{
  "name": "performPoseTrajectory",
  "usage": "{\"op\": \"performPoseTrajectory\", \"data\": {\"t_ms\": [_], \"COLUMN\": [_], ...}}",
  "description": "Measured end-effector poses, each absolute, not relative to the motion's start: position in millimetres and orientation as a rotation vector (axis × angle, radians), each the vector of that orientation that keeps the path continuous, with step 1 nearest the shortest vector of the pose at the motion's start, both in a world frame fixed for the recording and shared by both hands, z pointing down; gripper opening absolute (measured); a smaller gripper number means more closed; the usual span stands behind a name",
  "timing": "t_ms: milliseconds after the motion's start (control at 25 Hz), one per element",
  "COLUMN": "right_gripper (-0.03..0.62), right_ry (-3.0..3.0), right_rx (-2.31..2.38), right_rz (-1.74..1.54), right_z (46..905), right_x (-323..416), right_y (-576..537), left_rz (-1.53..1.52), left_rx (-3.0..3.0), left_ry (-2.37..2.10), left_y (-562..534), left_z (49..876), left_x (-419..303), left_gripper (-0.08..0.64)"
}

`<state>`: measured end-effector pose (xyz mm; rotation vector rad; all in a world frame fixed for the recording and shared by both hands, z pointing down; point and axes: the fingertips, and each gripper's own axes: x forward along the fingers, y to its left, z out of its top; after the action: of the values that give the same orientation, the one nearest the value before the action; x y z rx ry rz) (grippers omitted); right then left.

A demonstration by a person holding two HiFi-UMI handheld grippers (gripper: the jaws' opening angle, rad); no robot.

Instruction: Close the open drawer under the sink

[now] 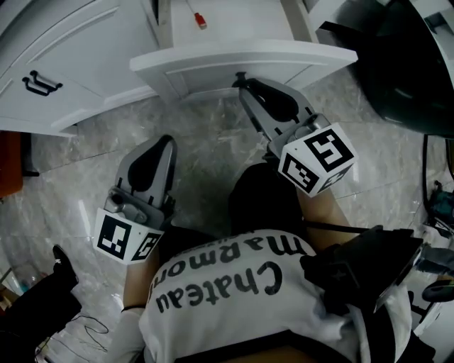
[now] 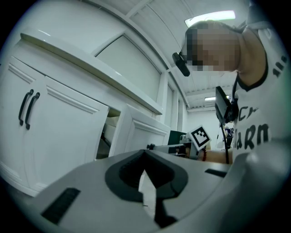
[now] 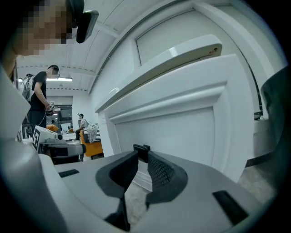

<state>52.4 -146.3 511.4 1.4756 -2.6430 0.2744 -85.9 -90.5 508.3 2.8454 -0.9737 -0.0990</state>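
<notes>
Head view: the open drawer [image 1: 234,62] juts out at upper centre, with the right gripper [image 1: 242,82], jaws together and empty, just beside its front panel. Lower left, the left gripper [image 1: 165,144] hangs closed, empty, above the marble floor [image 1: 213,156].

Ahead of the right hand-held gripper [image 1: 242,82], the open drawer [image 1: 241,60] runs off the head view's top edge. The small red item [image 1: 201,20] inside it is too small to name. The drawer's top lip overhangs that gripper's tips, so contact with the drawer front [image 3: 191,123] cannot be told, and right of that gripper a dark rounded object [image 1: 404,64] is cut off by the edge.
</notes>
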Motion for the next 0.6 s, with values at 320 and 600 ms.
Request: {"op": "performPoseTrajectory", "data": {"t_ms": [320, 600], "right_gripper": [0.074, 0.077], "right_ry": [-2.651, -2.618], "right_rx": [1.535, 1.579], "right_rz": [0.413, 0.441], "right_z": [513.0, 509.6], "right_x": [57.4, 62.2], "right_y": [-174.8, -188.1], "left_rz": [-0.101, -0.092], "left_rx": [2.811, 2.775], "left_ry": [-1.019, -1.089], "left_y": [-96.9, -83.7], "left_z": [504.8, 498.8], "left_x": [-96.6, -113.4], "left_gripper": [0.008, 0.008]}}
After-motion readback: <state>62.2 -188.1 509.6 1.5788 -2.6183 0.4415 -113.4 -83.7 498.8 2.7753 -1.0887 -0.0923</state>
